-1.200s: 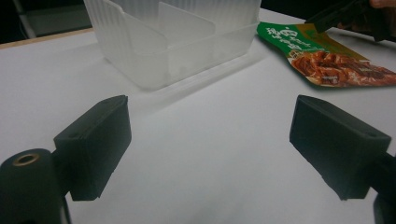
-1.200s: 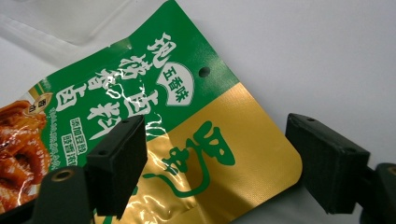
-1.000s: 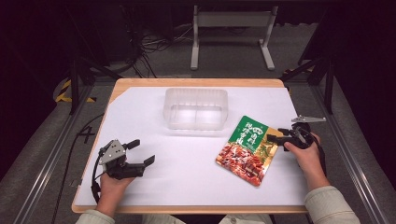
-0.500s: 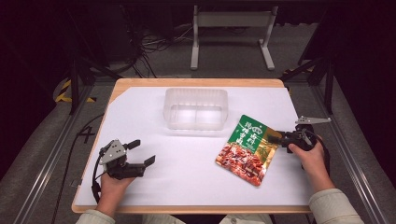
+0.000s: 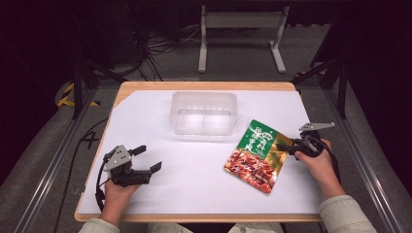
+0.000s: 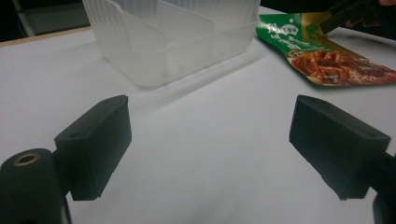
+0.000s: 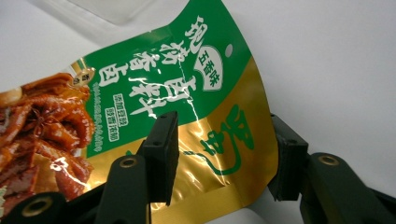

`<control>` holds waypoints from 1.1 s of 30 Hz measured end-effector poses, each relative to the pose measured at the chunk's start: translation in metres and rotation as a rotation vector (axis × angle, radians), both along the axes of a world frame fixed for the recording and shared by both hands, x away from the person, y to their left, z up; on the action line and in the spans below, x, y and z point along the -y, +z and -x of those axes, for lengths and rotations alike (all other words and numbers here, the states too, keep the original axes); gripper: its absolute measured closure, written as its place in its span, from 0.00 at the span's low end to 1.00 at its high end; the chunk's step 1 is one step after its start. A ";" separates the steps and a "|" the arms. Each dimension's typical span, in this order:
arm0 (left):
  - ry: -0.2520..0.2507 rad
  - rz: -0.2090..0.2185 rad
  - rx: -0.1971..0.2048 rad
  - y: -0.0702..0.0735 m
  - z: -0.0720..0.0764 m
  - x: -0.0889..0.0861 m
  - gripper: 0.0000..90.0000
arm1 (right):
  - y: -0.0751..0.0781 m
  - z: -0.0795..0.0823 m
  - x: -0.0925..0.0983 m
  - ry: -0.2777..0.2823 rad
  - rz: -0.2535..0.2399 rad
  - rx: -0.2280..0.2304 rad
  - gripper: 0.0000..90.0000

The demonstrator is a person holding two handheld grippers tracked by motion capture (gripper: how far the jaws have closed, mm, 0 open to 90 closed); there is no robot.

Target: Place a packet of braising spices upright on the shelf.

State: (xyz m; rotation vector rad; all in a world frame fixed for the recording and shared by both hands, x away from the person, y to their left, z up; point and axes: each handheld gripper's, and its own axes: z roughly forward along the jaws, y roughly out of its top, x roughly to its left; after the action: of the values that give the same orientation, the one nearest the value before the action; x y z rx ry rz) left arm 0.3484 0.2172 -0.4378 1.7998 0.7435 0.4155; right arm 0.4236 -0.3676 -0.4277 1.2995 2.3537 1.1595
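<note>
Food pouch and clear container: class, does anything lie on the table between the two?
Nothing visible does. The food pouch lies just right of and nearer than the clear container, with only bare white table between them. The right gripper has the pouch's gold edge between its fingers.

Right claw (image 5: 286, 145) sits at the right side of the table (image 5: 145, 121), and the food pouch (image 5: 257, 155) lies flat just to its left, its near edge reaching in between the jaws. Beyond the pouch and further left stands the tub (image 5: 204, 112), close by the pouch's far corner. Left claw (image 5: 148, 159) rests well apart at the near left, with the tub ahead of it and the pouch off to its right.
</note>
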 end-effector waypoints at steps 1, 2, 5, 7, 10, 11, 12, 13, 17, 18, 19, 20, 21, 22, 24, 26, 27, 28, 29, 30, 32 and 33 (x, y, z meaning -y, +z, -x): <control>0.000 0.000 0.000 0.000 0.000 0.000 0.15 | 0.000 0.000 0.000 0.000 0.000 0.000 0.59; 0.000 -0.001 0.000 0.000 0.000 0.000 0.15 | -0.001 0.000 0.000 0.001 0.012 0.005 0.61; 0.001 -0.002 0.002 0.000 0.000 0.000 0.15 | -0.002 -0.002 -0.001 -0.017 0.058 0.010 0.72; 0.002 -0.002 0.003 0.000 0.000 0.000 0.15 | -0.003 -0.002 0.000 -0.030 0.083 0.016 0.79; 0.002 -0.001 0.002 0.000 0.000 0.000 0.15 | -0.002 -0.003 0.000 -0.038 0.108 0.024 0.88; 0.002 -0.001 0.002 0.000 0.000 0.000 0.15 | -0.002 -0.003 0.000 -0.037 0.106 0.027 0.90; 0.002 -0.001 0.001 0.000 0.000 0.000 0.15 | -0.002 -0.003 0.000 -0.035 0.107 0.029 0.91; 0.002 -0.002 0.002 0.000 0.000 0.000 0.15 | -0.001 -0.002 0.000 -0.033 0.107 0.030 0.93; 0.002 -0.001 0.002 0.000 0.000 0.000 0.15 | 0.001 0.000 -0.001 -0.021 0.111 0.036 0.99; 0.002 -0.002 0.002 0.000 0.000 0.000 0.15 | 0.001 0.000 -0.001 -0.018 0.110 0.037 1.00; 0.002 -0.001 0.003 0.000 0.000 0.000 0.15 | 0.002 0.000 -0.001 -0.018 0.106 0.036 1.00; 0.002 -0.001 0.003 0.000 0.000 0.000 0.15 | 0.002 0.000 -0.001 -0.018 0.106 0.036 1.00; 0.002 -0.003 0.002 0.000 0.000 0.000 0.15 | 0.002 0.001 -0.001 -0.016 0.106 0.039 1.00; 0.003 -0.002 0.002 0.000 0.000 0.000 0.15 | 0.002 0.001 -0.002 -0.014 0.108 0.042 1.00; 0.004 -0.001 0.000 0.000 0.000 0.000 0.16 | 0.003 0.002 -0.002 -0.016 0.107 0.040 1.00; 0.004 -0.002 0.001 0.000 0.000 0.000 0.16 | 0.004 0.002 -0.001 -0.019 0.095 0.037 1.00; 0.004 -0.001 0.001 0.000 0.000 0.000 0.16 | 0.005 0.003 -0.001 -0.018 0.092 0.037 1.00; 0.004 -0.001 0.000 0.000 0.000 0.000 0.16 | 0.006 0.003 -0.001 -0.017 0.090 0.038 1.00; 0.004 -0.001 0.000 0.000 0.000 0.000 0.16 | 0.007 0.004 -0.002 -0.015 0.091 0.043 1.00; 0.004 -0.002 0.000 0.000 0.000 -0.001 0.16 | 0.008 0.005 -0.002 -0.014 0.092 0.046 1.00; 0.003 -0.001 0.000 0.000 0.000 0.000 0.16 | 0.010 0.007 -0.003 -0.010 0.094 0.060 1.00; 0.003 -0.001 0.000 0.000 0.000 0.000 0.16 | 0.012 0.008 -0.003 -0.013 0.095 0.063 1.00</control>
State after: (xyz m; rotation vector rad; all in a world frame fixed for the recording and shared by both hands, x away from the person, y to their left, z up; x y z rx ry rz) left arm 0.3485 0.2176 -0.4378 1.7999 0.7463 0.4185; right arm 0.4153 -0.3646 -0.4162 1.2269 2.3218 1.0551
